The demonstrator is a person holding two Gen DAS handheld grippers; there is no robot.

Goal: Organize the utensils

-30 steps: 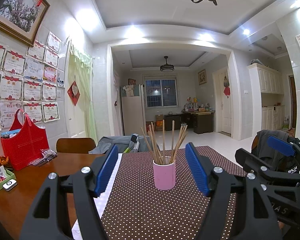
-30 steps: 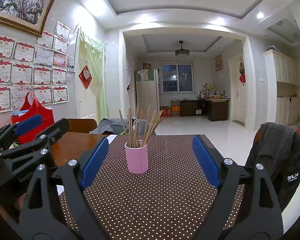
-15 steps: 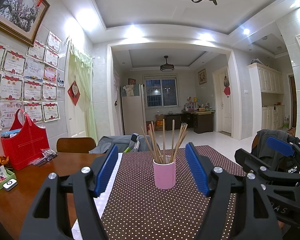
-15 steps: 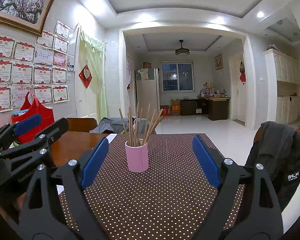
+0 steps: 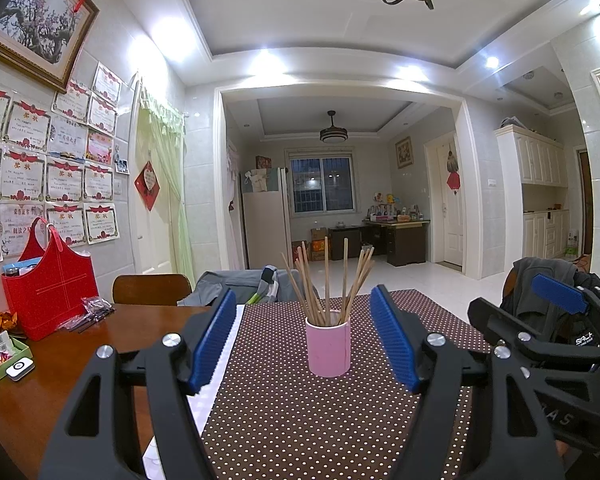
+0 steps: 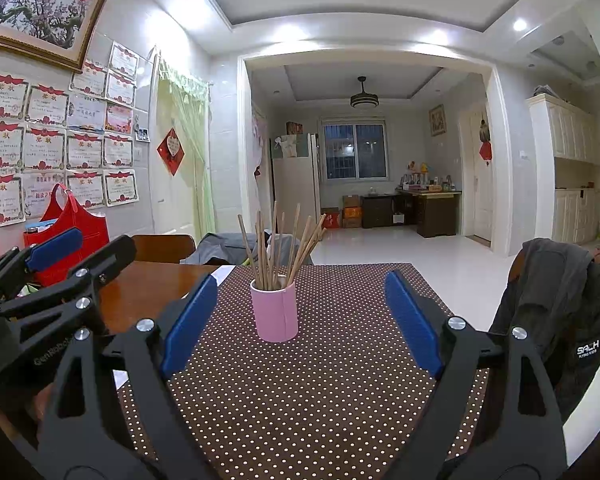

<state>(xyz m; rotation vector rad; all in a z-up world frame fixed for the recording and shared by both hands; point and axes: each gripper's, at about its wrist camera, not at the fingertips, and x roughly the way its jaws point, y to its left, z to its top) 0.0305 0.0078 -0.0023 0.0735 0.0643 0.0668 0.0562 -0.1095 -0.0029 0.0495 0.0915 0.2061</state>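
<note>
Left wrist view: a red bag stands at 9 o'clock on the desk, well apart from the pink cup on the dotted cloth. Chopsticks stand upright, fanning toward 12. The left tongs gape wide, holding nothing.

Right wrist view: a jacket hangs at 3 o'clock. The cup stands ahead; the right tongs are released, empty.

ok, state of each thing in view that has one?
left hand-held gripper: open, empty
right hand-held gripper: open, empty
pink cup: upright on the dotted runner
chopsticks: standing in the cup, fanned out
red bag: upright
</note>
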